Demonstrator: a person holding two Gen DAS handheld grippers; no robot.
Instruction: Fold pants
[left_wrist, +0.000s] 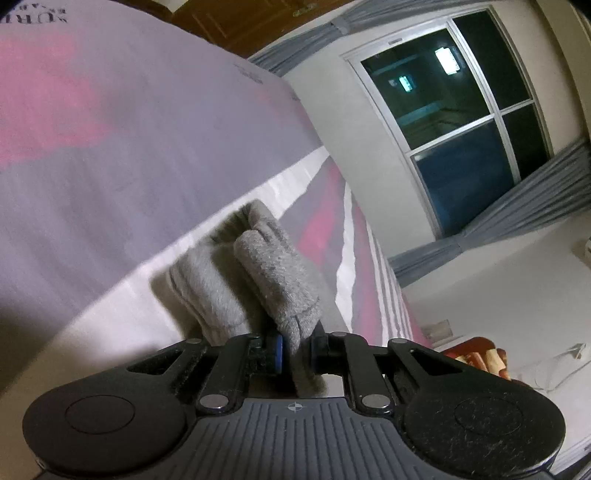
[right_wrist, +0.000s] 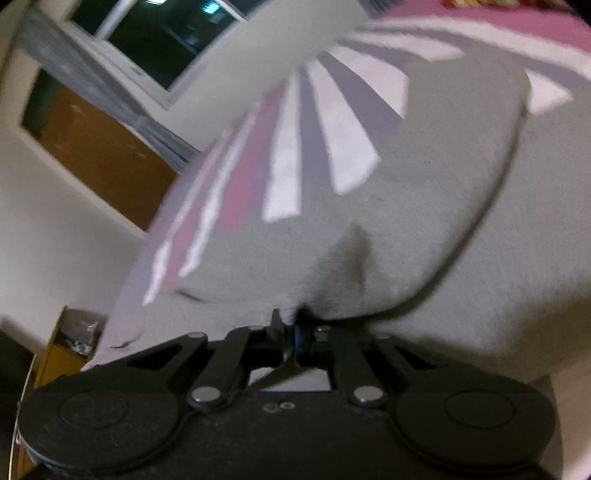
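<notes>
The grey fleece pants (left_wrist: 258, 273) hang bunched from my left gripper (left_wrist: 295, 350), which is shut on a fold of the cloth above the bed. In the right wrist view the pants (right_wrist: 424, 221) spread wide over the bed, and my right gripper (right_wrist: 290, 339) is shut on a pinched ridge of the grey cloth. Both grips are at the fabric's near edge. The rest of the pants' shape is hidden or blurred.
The bed cover (left_wrist: 110, 147) is lilac with pink and white stripes, and it also shows in the right wrist view (right_wrist: 288, 177). A dark window (left_wrist: 461, 122) with grey curtains is beyond the bed. A yellow box (right_wrist: 70, 343) stands by the bed's side.
</notes>
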